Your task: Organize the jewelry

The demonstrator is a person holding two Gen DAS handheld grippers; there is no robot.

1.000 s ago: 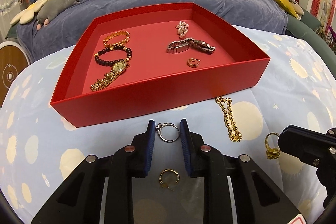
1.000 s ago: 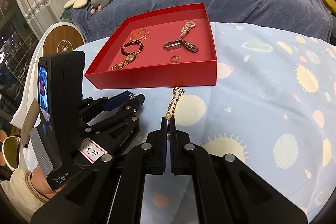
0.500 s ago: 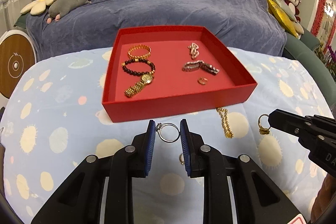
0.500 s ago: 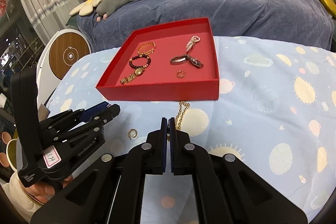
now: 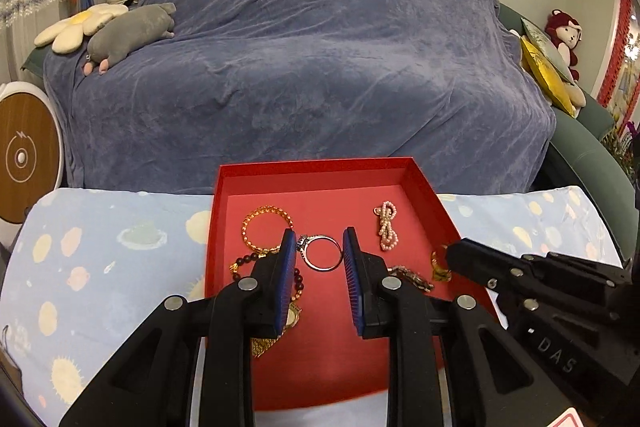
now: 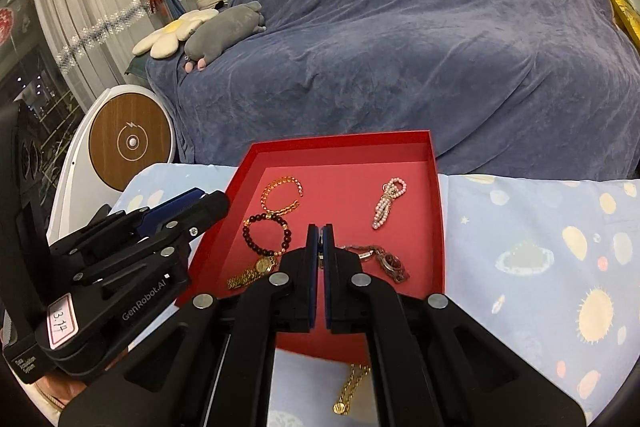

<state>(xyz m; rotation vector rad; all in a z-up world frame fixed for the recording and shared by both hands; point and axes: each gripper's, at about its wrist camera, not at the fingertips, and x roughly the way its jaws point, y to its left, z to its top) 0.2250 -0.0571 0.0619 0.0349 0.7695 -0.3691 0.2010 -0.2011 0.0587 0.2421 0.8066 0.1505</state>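
My left gripper (image 5: 319, 251) is shut on a silver ring (image 5: 320, 251) and holds it above the red tray (image 5: 316, 165). My right gripper (image 6: 319, 241) is shut on a gold ring, seen from the left wrist view (image 5: 439, 263), over the tray's right part; it shows only as a sliver between the pads in the right wrist view. In the tray lie a gold bangle (image 6: 282, 195), a dark bead bracelet (image 6: 266, 235), a gold watch (image 6: 252, 271), a pearl clip (image 6: 388, 201) and a silver watch (image 6: 380, 259). A gold chain (image 6: 350, 389) lies on the cloth before the tray.
The tray stands on a light-blue patterned cloth (image 6: 540, 247). Behind it is a sofa under a blue cover (image 5: 312, 59) with plush toys (image 5: 128, 35). A round wooden-faced device (image 6: 130, 141) stands at the left.
Both grippers have risen and moved forward with their rings, from the cloth in front of the tray to above the tray. The gold chain stays on the cloth.
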